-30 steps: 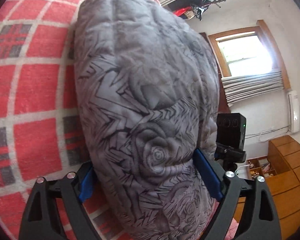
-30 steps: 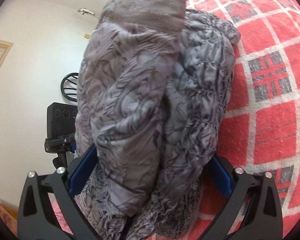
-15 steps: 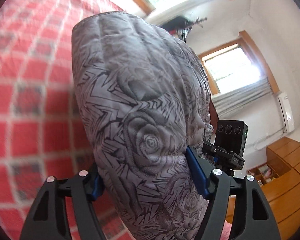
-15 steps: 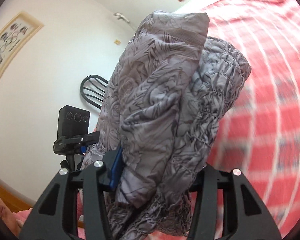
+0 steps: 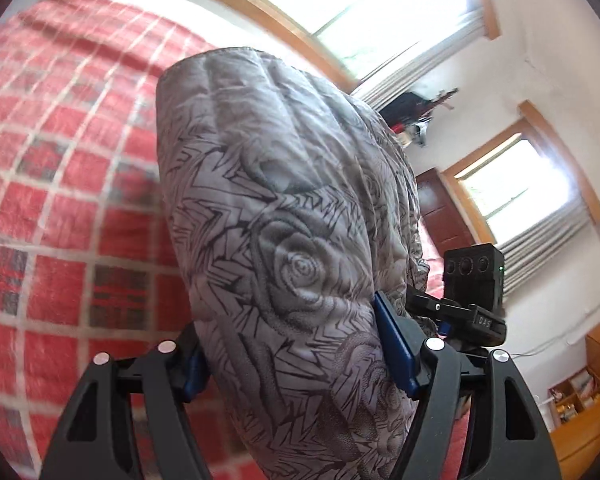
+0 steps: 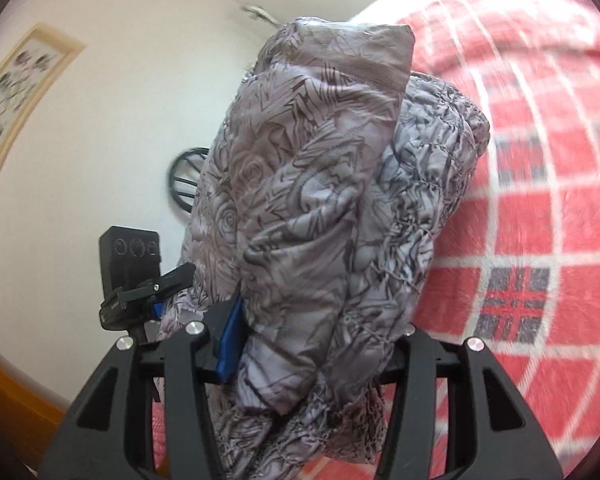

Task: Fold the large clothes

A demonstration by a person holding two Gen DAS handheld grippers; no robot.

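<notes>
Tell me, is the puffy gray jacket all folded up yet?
Nearly, it looks. The gray jacket is already bunched into a thick layered bundle. Right now the left claw and the right claw each squeeze an end, holding it up above the red checked blanket. Left to do: set it down and tidy it, probably.

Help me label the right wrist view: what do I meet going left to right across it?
Framed picture on the white wall → black camera box on a mount → blue-padded finger of the right gripper → grey rose-print quilted jacket → red plaid bedcover.
</notes>
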